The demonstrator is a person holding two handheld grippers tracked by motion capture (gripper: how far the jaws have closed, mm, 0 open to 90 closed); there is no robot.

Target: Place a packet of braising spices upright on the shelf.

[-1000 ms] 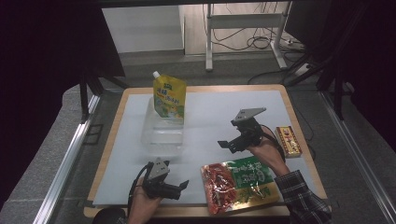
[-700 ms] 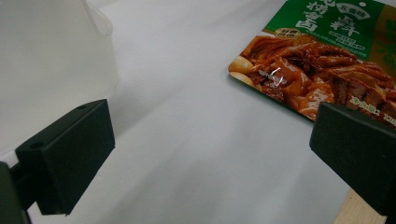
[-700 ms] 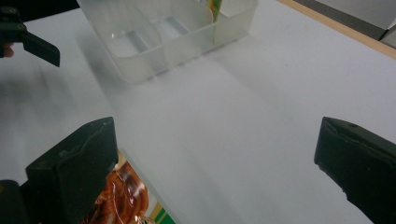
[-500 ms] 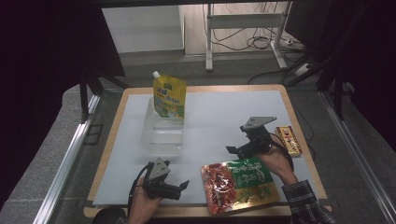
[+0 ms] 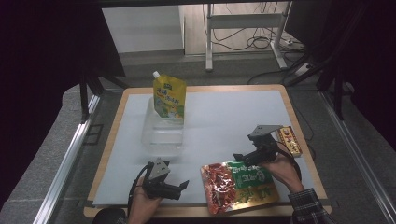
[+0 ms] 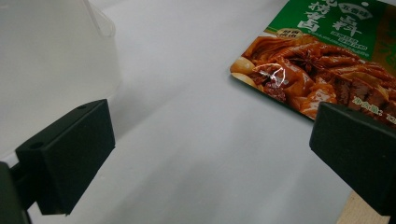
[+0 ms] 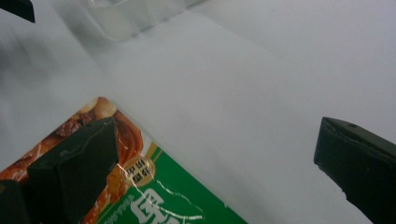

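Right gripper view shows released right claw (image 7: pixel 215 158) seemingly above food packet (image 7: pixel 154 196); left claw (image 6: pixel 210 154) released.

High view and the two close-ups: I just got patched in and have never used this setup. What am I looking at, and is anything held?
No robot here: a person holds hand-held tongs in each hand. The high view looks down on the white table. The left tongs sit near the front edge; the right tongs hover at the top edge of a red and green food packet. Each close-up comes from a camera riding on one of the tongs, looking along its black jaws. Also on the table: a yellow spouted pouch standing at a clear plastic container, and a small snack bar at the right edge. Both tongs are open and hold nothing.
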